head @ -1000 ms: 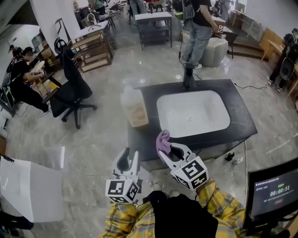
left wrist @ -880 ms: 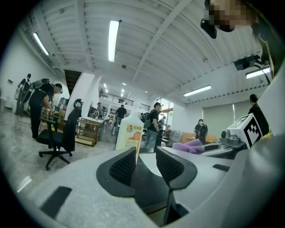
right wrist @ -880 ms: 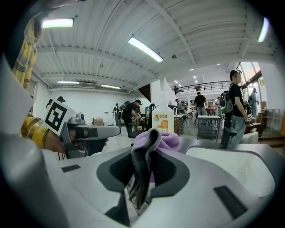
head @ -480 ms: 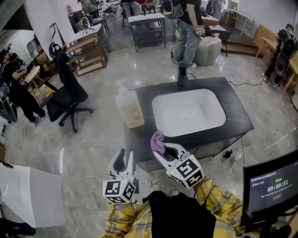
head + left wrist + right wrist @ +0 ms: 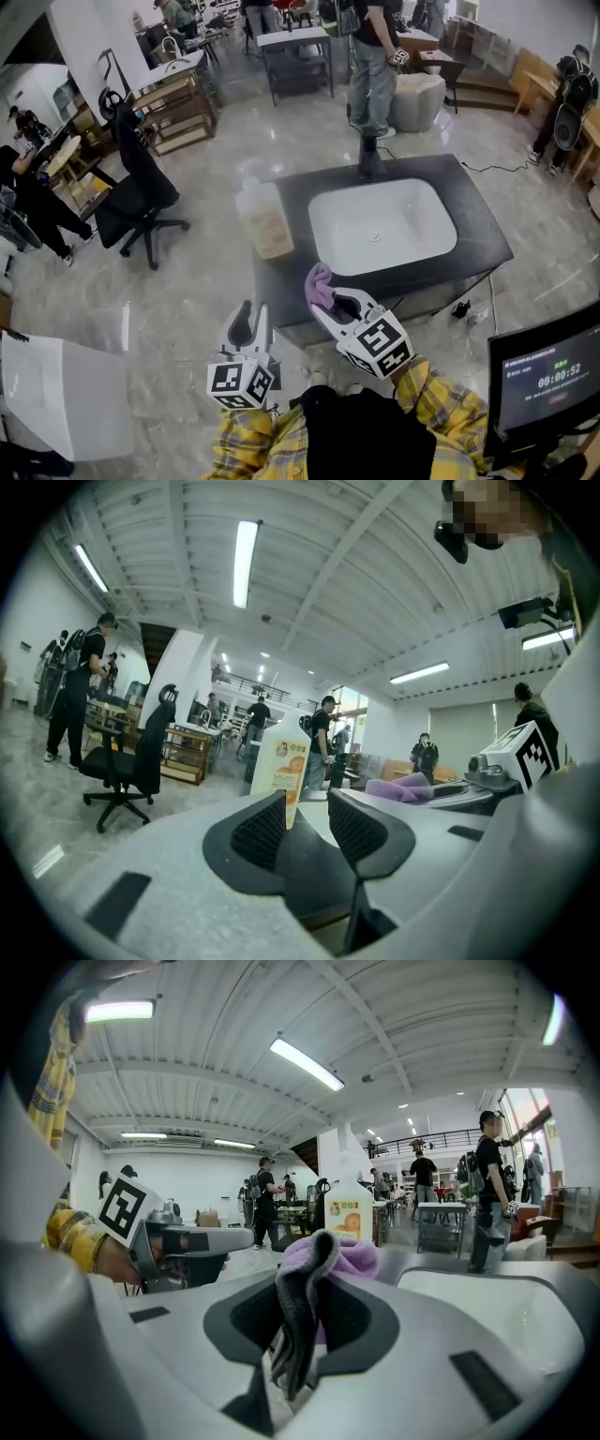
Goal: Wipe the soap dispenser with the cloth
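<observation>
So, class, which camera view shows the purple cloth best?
The right gripper view: the purple cloth fills the centre, pinched between the jaws, its folds clear. The head view shows it small from above; the left gripper view catches only a purple sliver at the side.

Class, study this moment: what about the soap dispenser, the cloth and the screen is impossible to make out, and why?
Soap dispenser: label print too small in the head view; in the left gripper view a jaw covers its base.
Cloth: head view, the pinched part is hidden inside the right gripper.
Screen: head view, cut off by the right edge; small print unreadable.
</observation>
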